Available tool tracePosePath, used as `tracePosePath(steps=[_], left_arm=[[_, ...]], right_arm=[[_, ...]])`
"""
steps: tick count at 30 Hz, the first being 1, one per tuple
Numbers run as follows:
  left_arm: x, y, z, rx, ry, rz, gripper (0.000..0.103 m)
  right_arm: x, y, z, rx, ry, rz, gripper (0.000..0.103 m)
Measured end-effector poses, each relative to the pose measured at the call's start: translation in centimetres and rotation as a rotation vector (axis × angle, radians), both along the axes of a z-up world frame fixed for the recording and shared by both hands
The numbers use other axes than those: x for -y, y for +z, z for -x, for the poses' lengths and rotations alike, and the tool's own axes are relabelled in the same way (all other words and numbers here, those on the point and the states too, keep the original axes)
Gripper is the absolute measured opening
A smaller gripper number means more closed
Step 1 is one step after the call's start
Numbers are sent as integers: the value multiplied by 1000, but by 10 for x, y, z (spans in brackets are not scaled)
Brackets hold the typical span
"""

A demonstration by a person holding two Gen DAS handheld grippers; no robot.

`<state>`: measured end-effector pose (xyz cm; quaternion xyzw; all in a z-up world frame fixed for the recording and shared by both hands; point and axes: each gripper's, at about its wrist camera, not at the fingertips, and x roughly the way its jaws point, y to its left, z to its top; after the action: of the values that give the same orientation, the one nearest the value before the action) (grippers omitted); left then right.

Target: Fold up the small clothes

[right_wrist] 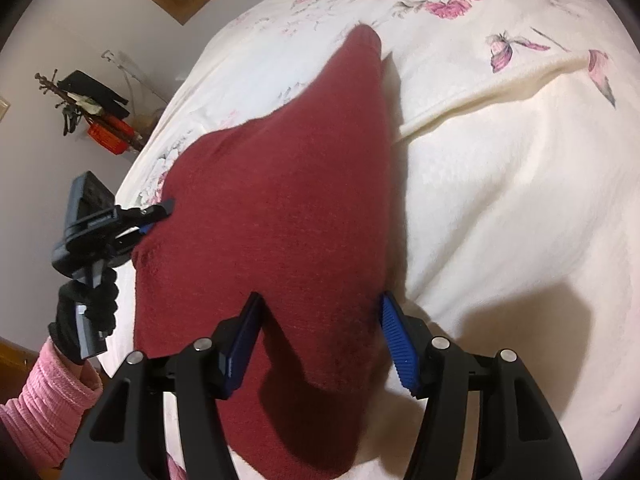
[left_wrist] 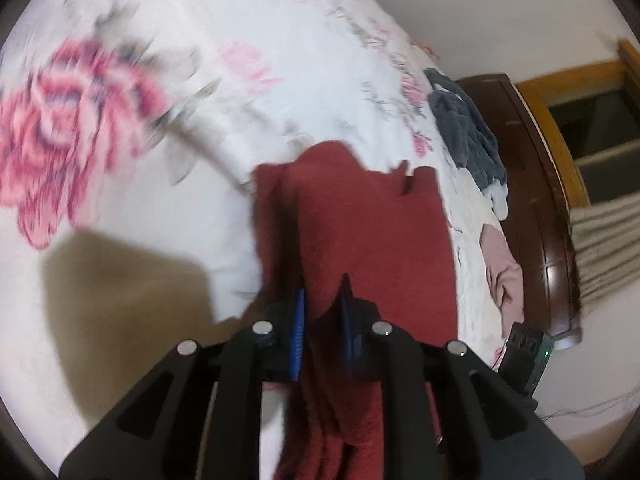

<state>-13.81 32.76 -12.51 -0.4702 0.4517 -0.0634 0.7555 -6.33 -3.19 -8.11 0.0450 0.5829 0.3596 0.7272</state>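
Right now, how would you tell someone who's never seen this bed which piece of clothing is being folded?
Start at the cream bedspread printed with pink flowers. Across its middle lies a dark red knitted garment, the left claw pinched on one edge and the right claw open astride its near end. Unlike the grey fuzzy clothes and dusty pink cloth heaped by the dark wooden footboard, it is deep red.

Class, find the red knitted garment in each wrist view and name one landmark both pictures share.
Left wrist view: the red knitted garment fills the lower centre, running up from between the left tongs, which are shut on it.
Right wrist view: it spreads across the centre, with the open right tongs astride its near end.
Shared landmark: the floral bedspread beneath it.
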Motion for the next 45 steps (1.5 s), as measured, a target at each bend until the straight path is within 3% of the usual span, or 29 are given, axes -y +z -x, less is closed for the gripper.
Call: tracePosePath(steps=[3, 5, 7, 11, 15, 20, 23, 29, 37, 45], left_arm=[[0, 0, 6, 17, 7, 18, 21], [2, 9, 13, 19, 11, -18, 28], [6, 22, 22, 12, 11, -87, 35], [25, 49, 46, 19, -11, -201, 50], [52, 68, 70, 13, -32, -323, 74], [84, 85, 101, -5, -34, -476, 87], [99, 94, 115, -20, -31, -538, 88], [122, 112, 138, -79, 7, -704, 90], [136, 123, 159, -83, 23, -697, 90], [144, 130, 168, -92, 24, -715, 90]], right_arm=[[-3, -3, 3, -2, -4, 16, 60], [-5, 0, 5, 11, -6, 29, 61], [-7, 8, 10, 45, -6, 60, 62], [-12, 28, 22, 160, -30, 173, 88], [-18, 44, 42, 255, -43, 263, 95], [-27, 63, 70, 391, -61, 383, 99], [-31, 74, 81, 419, -66, 393, 99], [-31, 93, 98, 394, -84, 353, 99], [-34, 112, 121, 423, -80, 373, 99], [-37, 111, 134, 421, -72, 428, 99]])
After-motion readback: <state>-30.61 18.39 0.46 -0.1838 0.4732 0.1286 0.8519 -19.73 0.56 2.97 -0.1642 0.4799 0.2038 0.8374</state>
